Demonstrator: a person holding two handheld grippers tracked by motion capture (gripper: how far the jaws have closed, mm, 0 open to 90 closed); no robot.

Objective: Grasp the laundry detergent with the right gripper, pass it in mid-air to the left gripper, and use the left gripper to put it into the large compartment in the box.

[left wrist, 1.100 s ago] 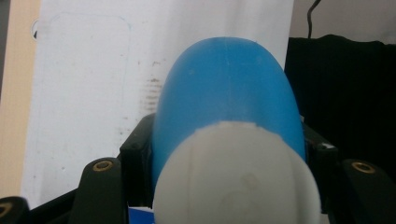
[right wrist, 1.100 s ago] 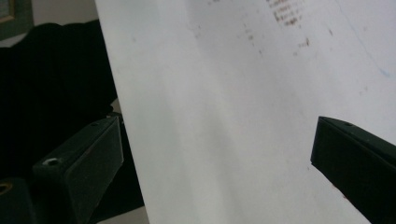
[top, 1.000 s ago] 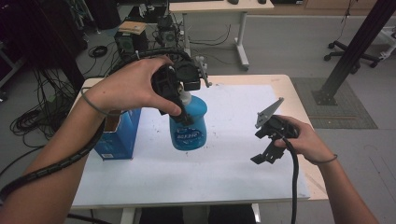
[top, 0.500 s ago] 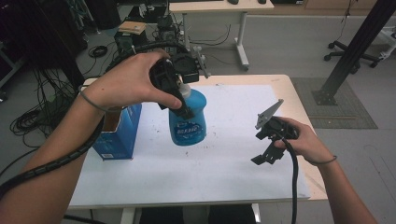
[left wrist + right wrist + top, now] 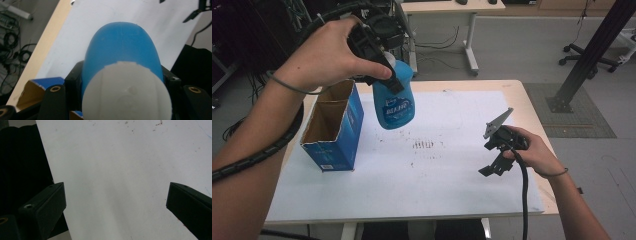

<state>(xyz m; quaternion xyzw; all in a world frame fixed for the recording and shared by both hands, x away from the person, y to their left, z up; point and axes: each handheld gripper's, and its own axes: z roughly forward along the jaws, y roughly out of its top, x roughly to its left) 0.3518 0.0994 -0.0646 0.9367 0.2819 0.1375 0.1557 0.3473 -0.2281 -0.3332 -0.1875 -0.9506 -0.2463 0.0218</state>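
Jaws: left gripper clamped on blue bottle near its white cap, right gripper spread wide with nothing between | table: white sheet | blue box: open-topped, left | bottle: airborne, just beside box

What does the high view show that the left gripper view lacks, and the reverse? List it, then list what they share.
High view adds: the person's left hand and right hand, the right gripper open over the table, the blue box's open brown inside, and the bottle's label.
Left gripper view adds: the white cap up close, with the left gripper clamped on the bottle's sides.
Shared: the blue bottle, the white sheet and part of the blue box.
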